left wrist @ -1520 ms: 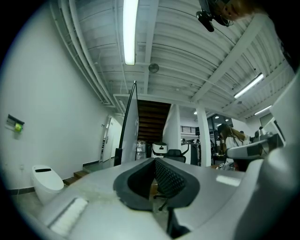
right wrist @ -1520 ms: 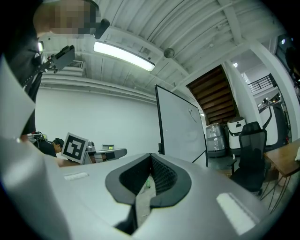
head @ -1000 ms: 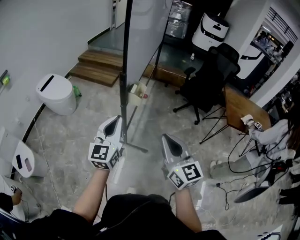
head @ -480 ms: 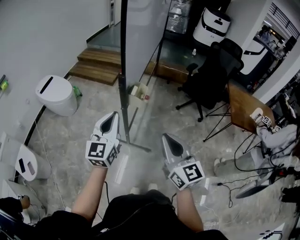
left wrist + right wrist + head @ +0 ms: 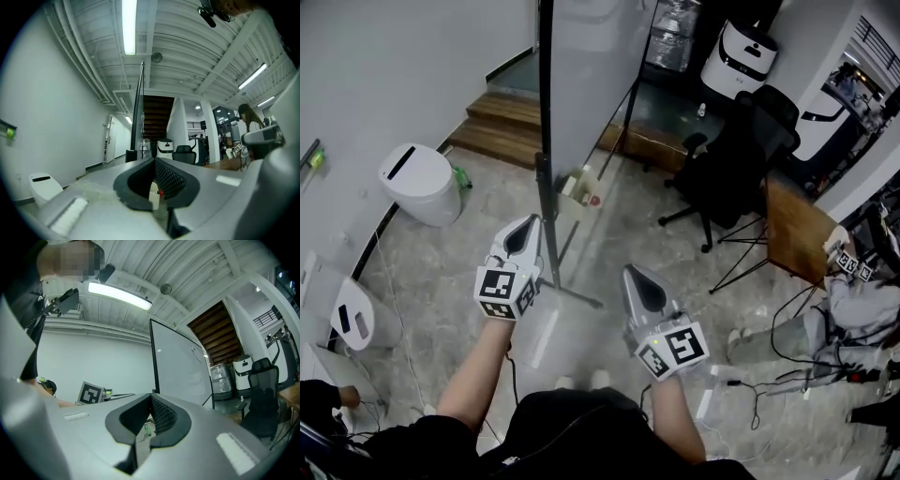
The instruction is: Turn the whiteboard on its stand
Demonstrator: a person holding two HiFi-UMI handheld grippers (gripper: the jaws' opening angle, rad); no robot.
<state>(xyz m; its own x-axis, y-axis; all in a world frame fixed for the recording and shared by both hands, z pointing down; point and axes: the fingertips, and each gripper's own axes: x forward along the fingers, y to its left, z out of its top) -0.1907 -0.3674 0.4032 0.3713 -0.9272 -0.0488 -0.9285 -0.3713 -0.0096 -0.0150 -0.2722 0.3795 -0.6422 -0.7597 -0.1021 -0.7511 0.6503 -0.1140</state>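
The whiteboard (image 5: 591, 75) stands on its wheeled stand, seen almost edge-on in the head view, with its black frame post (image 5: 546, 178) running down to a floor leg (image 5: 572, 292). My left gripper (image 5: 528, 223) is shut and empty, held level with its tip just left of the post and apart from it. In the left gripper view the board's dark edge (image 5: 138, 112) rises straight ahead of that gripper (image 5: 154, 160). My right gripper (image 5: 631, 273) is shut and empty, lower right of the post. The right gripper view shows the board face (image 5: 180, 366) beyond the right gripper (image 5: 151, 396).
A white bin (image 5: 422, 183) and wooden steps (image 5: 502, 131) lie at the left. A black office chair (image 5: 736, 159), a wooden table (image 5: 797, 230) and a white machine (image 5: 741, 47) stand at the right. A small tray with items (image 5: 581, 187) hangs on the stand. Cables trail over the floor.
Both grippers have drifted a little nearer the stand's post as the person stepped in. Both sets of jaws stay shut. The board looks unmoved.
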